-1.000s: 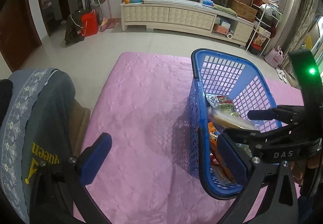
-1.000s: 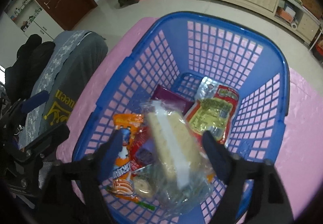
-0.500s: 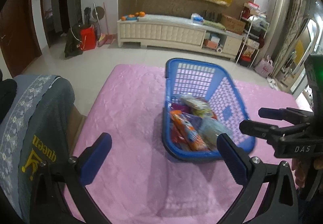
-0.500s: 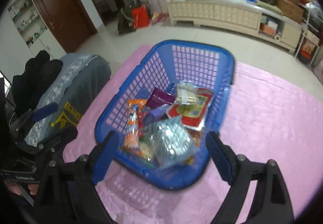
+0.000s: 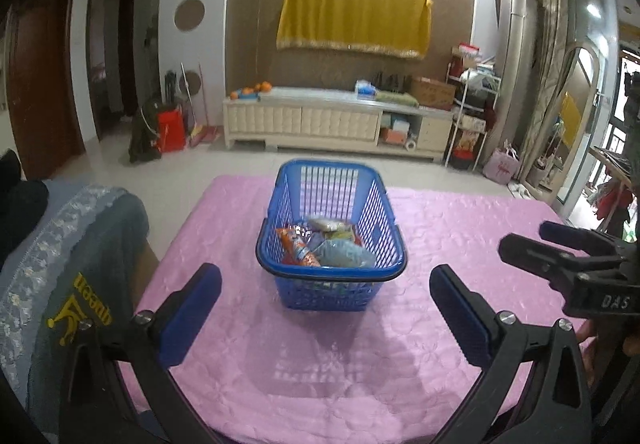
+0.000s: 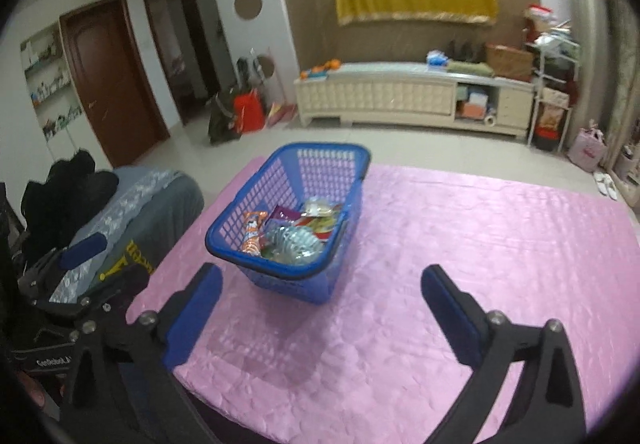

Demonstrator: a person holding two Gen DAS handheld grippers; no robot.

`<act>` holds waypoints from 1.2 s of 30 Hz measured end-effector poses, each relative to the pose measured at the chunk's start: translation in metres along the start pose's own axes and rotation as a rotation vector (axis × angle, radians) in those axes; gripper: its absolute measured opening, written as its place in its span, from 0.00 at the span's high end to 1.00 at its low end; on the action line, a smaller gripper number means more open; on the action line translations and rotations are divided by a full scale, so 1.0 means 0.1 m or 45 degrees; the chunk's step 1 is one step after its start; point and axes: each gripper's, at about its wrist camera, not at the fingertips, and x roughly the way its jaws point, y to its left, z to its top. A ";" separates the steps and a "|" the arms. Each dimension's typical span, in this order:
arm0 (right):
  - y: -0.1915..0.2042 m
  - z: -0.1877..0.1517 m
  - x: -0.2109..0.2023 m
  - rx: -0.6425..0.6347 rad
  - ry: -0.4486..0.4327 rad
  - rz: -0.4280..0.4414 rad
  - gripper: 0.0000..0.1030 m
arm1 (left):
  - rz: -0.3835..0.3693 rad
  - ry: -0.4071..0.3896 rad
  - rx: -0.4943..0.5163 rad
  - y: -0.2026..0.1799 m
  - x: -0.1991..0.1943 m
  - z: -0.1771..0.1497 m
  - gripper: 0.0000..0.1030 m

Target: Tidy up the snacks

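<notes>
Compared with one second ago, both grippers are now far back from the blue basket (image 5: 331,244), which stands alone in the middle of the pink cover (image 5: 440,244). Then, the right gripper was low over the basket with a clear packet of biscuits between its jaws; now that packet lies inside the basket on top of the other snacks (image 6: 294,232). In my judgement this means the last packet is put away and the sorting is at its end or very near it, because no snack is seen loose on the cover.

From left to right: at the left edge a grey and blue cloth (image 5: 68,264) with yellow letters hangs, soft and folded. The left gripper (image 5: 326,314) has its two blue pads wide apart, with nothing between them. The basket is hard plastic, rectangular with rounded corners, its walls a grid of small holes and its rim thick. Inside lie thin shiny packets, one orange, one purple, one green and red, and a crinkled clear one in front. The cover looks smooth and quilted, with a light shine. The right gripper (image 6: 322,312) is opening its jaws further; they stand wide and hold nothing.
</notes>
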 end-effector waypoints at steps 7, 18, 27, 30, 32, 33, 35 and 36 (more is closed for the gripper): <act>-0.02 -0.24 -0.53 -0.032 -0.124 -0.090 0.00 | -0.029 -0.062 0.043 -0.25 -0.34 -0.14 0.00; 0.06 -0.57 -1.23 -0.079 -0.301 -0.318 0.00 | -0.071 -0.149 0.106 -0.53 -0.78 -0.25 0.00; 0.02 -0.69 -1.36 -0.043 -0.328 -0.317 0.00 | -0.109 -0.146 0.127 -0.65 -0.86 -0.31 0.00; 0.04 -0.72 -1.38 -0.045 -0.340 -0.331 0.00 | -0.104 -0.137 0.131 -0.66 -0.86 -0.33 0.00; 0.06 -0.73 -1.37 -0.054 -0.340 -0.334 0.00 | -0.120 -0.128 0.121 -0.66 -0.86 -0.34 0.00; 0.06 -0.74 -1.37 -0.054 -0.337 -0.332 0.00 | -0.123 -0.126 0.119 -0.67 -0.85 -0.34 0.00; 0.05 -0.75 -1.35 -0.051 -0.329 -0.326 0.00 | -0.114 -0.122 0.121 -0.68 -0.86 -0.35 0.00; 0.05 -0.74 -1.34 -0.049 -0.324 -0.324 0.00 | -0.112 -0.120 0.123 -0.69 -0.86 -0.36 0.00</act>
